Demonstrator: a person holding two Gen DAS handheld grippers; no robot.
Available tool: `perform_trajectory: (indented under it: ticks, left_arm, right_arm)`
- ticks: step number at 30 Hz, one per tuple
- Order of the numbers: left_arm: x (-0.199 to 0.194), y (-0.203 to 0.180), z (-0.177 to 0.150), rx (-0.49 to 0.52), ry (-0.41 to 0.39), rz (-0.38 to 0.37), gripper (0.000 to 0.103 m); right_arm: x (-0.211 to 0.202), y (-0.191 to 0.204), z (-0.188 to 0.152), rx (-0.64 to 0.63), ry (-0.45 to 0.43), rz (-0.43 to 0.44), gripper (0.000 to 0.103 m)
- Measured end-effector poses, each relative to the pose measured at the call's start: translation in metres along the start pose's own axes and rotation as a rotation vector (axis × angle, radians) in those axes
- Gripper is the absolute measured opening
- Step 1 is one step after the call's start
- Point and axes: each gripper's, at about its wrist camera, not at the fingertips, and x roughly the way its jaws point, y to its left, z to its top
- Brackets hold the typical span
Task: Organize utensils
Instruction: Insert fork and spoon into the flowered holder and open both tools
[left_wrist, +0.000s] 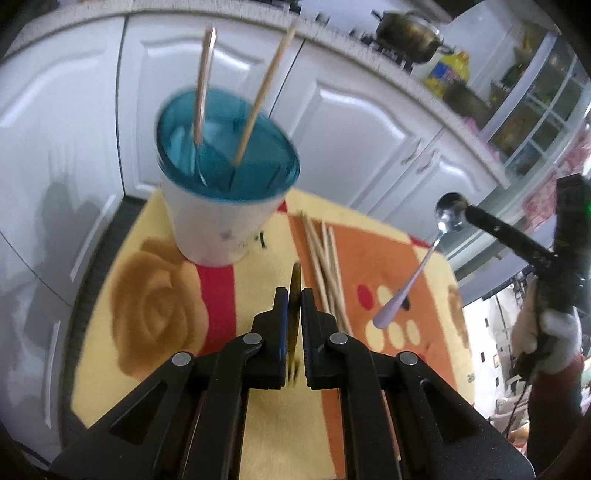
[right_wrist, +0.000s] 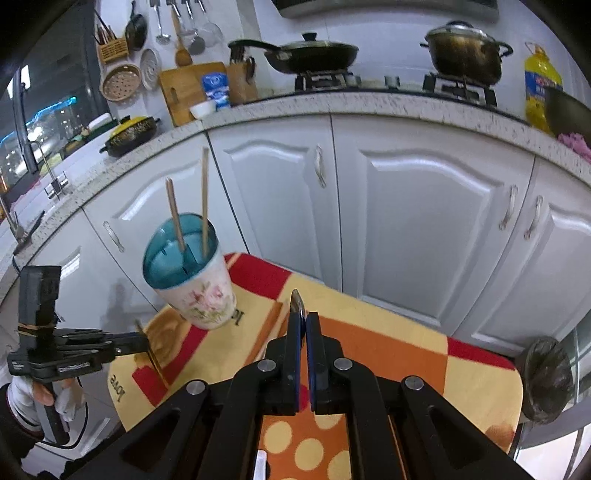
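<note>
Left claw (left_wrist: 294, 295) is clamping a gold fork (left_wrist: 294, 291) edge-on; right claw (right_wrist: 303, 325) is clamping a spoon (left_wrist: 424, 258) by its bowl, handle hanging down. Both are hovering above the patterned surface (left_wrist: 229, 295), near side of the teal-lined cup (left_wrist: 225, 177). Loose chopsticks (left_wrist: 325, 266) are lying right of the cup. Suggest going in one at a time, tip vertical, clearing the two sticks (left_wrist: 229, 92) already standing inside.

Right gripper (right_wrist: 303, 325) clamps a spoon (right_wrist: 296, 303) above the cloth (right_wrist: 388, 343); 2 chopsticks (right_wrist: 204, 206) stand in the cup (right_wrist: 199, 291).
</note>
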Motion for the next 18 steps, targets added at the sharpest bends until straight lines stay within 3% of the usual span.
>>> perform_trajectory:
  ticks: [9,13,18]
  left_arm:
    - [-0.064,-0.002,0.055,0.016,-0.168,-0.013,0.005]
    - [-0.083,0.0,0.087,0.043,-0.229,0.019,0.005]
    - [-0.076,0.008,0.112,0.071,-0.252,0.092,0.005]
  right_arm:
    - [-0.014,0.023,0.048,-0.013,-0.096,0.048,0.002]
    - [-0.007,0.042,0.081,-0.031,-0.138,0.063,0.002]
    - [0.018,0.066,0.117,-0.069,-0.17,0.037,0.002]
